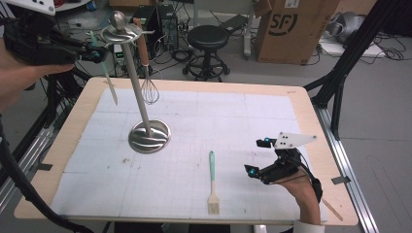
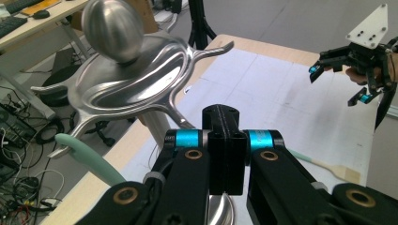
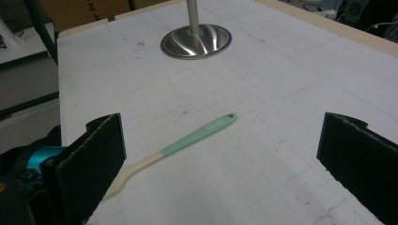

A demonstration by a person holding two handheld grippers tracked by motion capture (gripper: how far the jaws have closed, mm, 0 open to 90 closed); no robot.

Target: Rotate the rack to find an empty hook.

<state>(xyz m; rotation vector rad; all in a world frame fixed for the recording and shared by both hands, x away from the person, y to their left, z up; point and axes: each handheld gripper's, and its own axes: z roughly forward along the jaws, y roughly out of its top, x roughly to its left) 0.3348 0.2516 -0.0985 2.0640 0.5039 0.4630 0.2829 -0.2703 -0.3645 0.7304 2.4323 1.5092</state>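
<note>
The left claw (image 1: pixel 97 52) is being held up high beside the top of the tall shiny metal stand with a ball on top (image 1: pixel 118 20), and it is gripping a long thin kitchen tool with a mint green handle (image 1: pixel 108 77). The tool is hanging down below the claw, with its pale end pointing at the table. In the left gripper view the jaws are pressed tight together, and the green handle (image 2: pixel 89 159) is curving out to one side of them, just under the stand's hook arms (image 2: pixel 141 89). This tool is looking light and thin, and a bit bendy, so it may swing. The smooth handle may slip, so holding it near the top end, close to where it will hook on, is a good idea. A wire whisk with a brown wooden handle (image 1: pixel 148 77) is hanging on the far side of the stand from the left claw. The right claw (image 1: pixel 257 158) is waiting low over the white mat (image 1: pixel 243 116) with its jaws wide open and nothing in them. Just ahead of it, between its two black pads in the right gripper view, a mint green brush with a cream head (image 3: pixel 183 143) is lying flat on the mat. Farther ahead is the stand's round metal foot (image 3: pixel 196 41).
</note>
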